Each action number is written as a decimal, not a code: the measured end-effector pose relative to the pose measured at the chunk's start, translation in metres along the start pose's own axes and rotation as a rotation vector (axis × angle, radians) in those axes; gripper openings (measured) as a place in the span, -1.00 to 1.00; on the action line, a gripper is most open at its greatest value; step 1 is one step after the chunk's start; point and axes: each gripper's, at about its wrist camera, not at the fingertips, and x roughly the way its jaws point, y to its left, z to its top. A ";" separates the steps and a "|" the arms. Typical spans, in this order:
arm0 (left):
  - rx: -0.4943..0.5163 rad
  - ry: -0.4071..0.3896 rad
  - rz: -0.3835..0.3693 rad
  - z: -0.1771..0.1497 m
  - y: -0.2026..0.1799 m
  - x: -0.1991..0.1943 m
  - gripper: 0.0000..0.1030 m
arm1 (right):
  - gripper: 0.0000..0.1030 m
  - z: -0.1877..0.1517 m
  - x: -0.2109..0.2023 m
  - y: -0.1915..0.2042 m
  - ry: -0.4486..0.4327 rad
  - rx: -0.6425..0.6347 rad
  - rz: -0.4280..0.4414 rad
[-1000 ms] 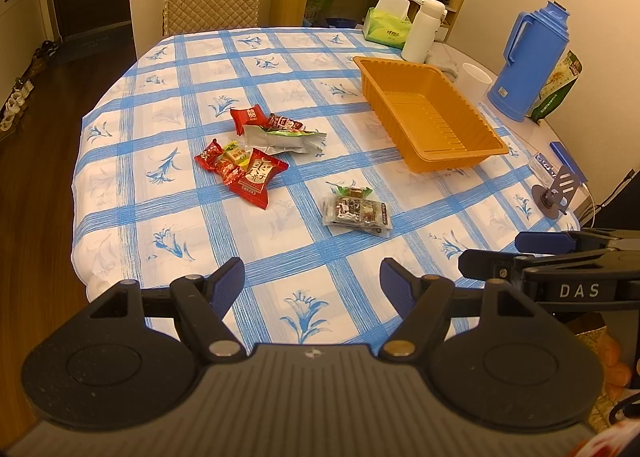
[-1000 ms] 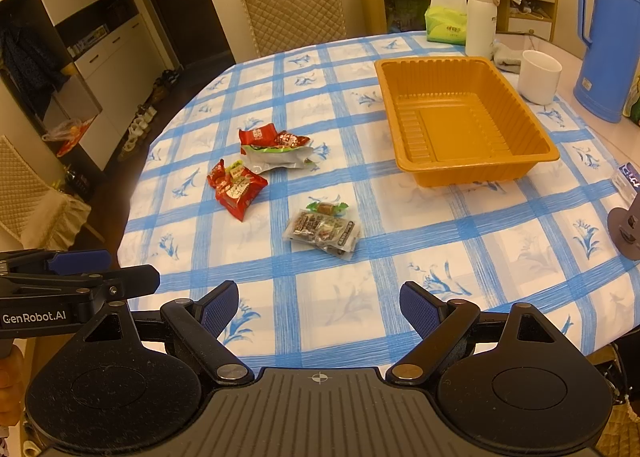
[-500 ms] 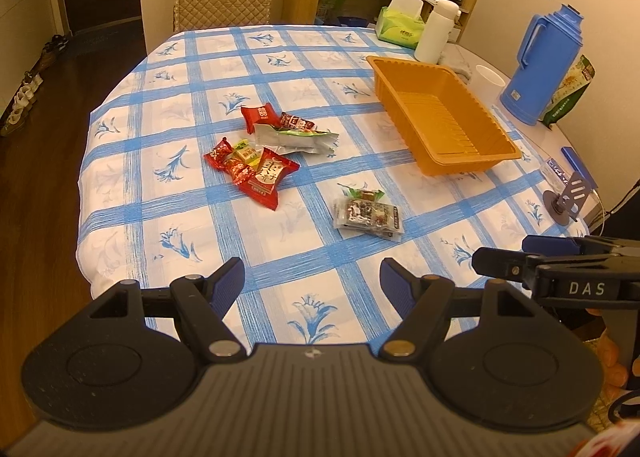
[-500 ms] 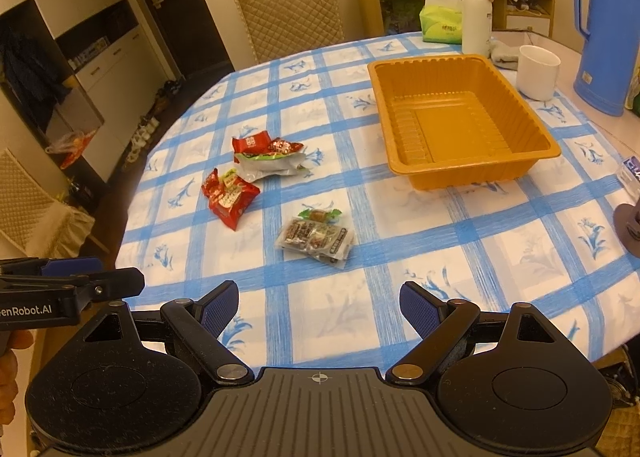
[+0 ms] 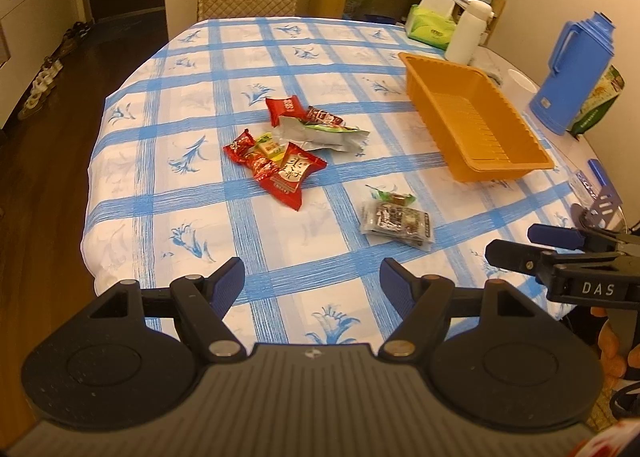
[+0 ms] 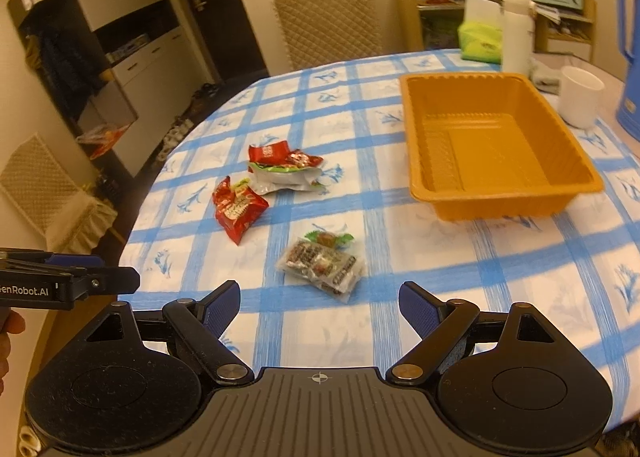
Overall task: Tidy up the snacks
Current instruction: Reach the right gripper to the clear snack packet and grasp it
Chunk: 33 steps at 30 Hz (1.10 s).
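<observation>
Blue-checked tablecloth (image 5: 280, 257), three loose clusters of crinkled snack packets at its middle, red packets (image 5: 276, 165), silver pouch (image 5: 324, 133), clear dark-printed pack (image 5: 398, 221), one empty orange tray (image 6: 492, 145) beside, left gripper (image 5: 312, 281) and right gripper (image 6: 320, 307) both spread wide, grasping nothing.

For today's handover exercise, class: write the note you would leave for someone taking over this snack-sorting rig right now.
Left gripper: open, holding nothing, at the near table edge.
Right gripper: open, holding nothing, just short of the clear snack pack.
Orange tray: nothing in it, on the table's right side.
On the cloth: the clear snack pack with a green-wrapped candy behind it, a red packet cluster, and a silver and red packet pile.
Done: nothing moved yet.
Left: all the snacks, presumably into the tray.
</observation>
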 end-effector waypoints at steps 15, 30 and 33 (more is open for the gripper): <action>-0.098 0.020 0.074 -0.002 0.003 0.026 0.40 | 0.37 0.022 0.062 -0.012 0.061 -0.173 0.143; -0.196 0.035 0.148 -0.005 0.003 0.042 0.39 | 0.05 0.032 0.119 -0.012 0.127 -0.409 0.277; -0.214 0.039 0.163 -0.007 0.003 0.043 0.39 | 0.03 0.032 0.128 -0.010 0.138 -0.465 0.293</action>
